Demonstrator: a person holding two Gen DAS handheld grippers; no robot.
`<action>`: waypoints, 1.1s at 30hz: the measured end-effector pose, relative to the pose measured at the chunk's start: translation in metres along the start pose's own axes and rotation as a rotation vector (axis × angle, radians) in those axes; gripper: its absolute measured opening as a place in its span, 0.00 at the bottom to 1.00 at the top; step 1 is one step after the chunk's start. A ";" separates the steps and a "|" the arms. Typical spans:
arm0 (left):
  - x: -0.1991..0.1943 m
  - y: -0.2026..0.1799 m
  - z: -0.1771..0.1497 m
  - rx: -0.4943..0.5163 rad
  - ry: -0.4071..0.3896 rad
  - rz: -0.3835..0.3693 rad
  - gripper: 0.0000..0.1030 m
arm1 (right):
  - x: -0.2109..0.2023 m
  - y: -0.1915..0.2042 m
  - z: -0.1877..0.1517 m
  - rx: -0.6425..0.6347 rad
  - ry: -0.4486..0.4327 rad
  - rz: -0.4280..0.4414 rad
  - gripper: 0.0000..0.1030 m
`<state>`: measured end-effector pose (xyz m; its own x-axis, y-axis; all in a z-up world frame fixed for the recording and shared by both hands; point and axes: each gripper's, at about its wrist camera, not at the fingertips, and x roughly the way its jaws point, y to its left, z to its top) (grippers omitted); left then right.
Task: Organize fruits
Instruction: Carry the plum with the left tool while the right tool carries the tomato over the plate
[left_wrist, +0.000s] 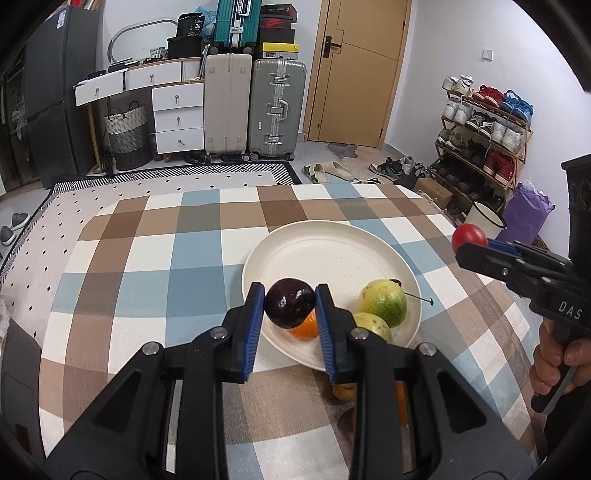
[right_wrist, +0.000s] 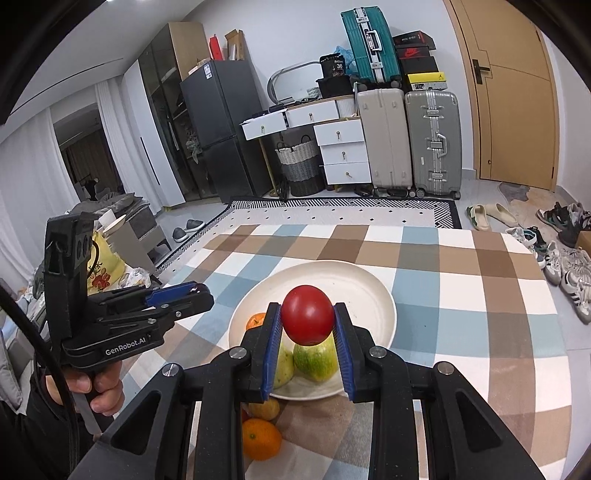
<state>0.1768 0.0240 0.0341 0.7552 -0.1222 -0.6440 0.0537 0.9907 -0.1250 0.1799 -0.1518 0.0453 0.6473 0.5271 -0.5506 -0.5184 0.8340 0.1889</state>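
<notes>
My left gripper (left_wrist: 290, 304) is shut on a dark purple plum (left_wrist: 290, 302), held just above the near rim of a cream plate (left_wrist: 325, 251). In the plate lie two green-yellow fruits (left_wrist: 382, 302) and an orange (left_wrist: 304, 328), partly hidden by the plum. My right gripper (right_wrist: 307, 320) is shut on a red tomato (right_wrist: 307, 319) above the same plate (right_wrist: 362, 291), over the green fruits (right_wrist: 317, 360). On the cloth in front of the plate lie an orange (right_wrist: 261, 439) and a yellowish fruit (right_wrist: 264, 408). The right gripper shows at the left wrist view's right edge with the tomato (left_wrist: 469, 235).
The plate stands on a table with a checked brown, blue and white cloth (left_wrist: 166, 266). Beyond the far edge are a rug, suitcases (left_wrist: 255, 107), white drawers and a wooden door. A shoe rack (left_wrist: 484, 136) stands to the right. A person's hand (right_wrist: 99, 391) holds the left tool.
</notes>
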 end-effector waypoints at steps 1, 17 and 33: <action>0.002 0.000 0.002 0.001 0.001 0.001 0.25 | 0.002 0.000 0.001 0.001 0.000 0.003 0.27; 0.047 -0.001 0.016 0.018 0.029 0.008 0.25 | 0.049 -0.018 0.004 -0.002 0.075 0.004 0.27; 0.094 -0.007 0.023 0.029 0.077 -0.008 0.25 | 0.093 -0.045 0.001 0.016 0.149 -0.025 0.27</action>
<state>0.2628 0.0073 -0.0082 0.7022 -0.1332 -0.6994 0.0793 0.9909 -0.1091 0.2647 -0.1402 -0.0136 0.5689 0.4773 -0.6698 -0.4936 0.8495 0.1861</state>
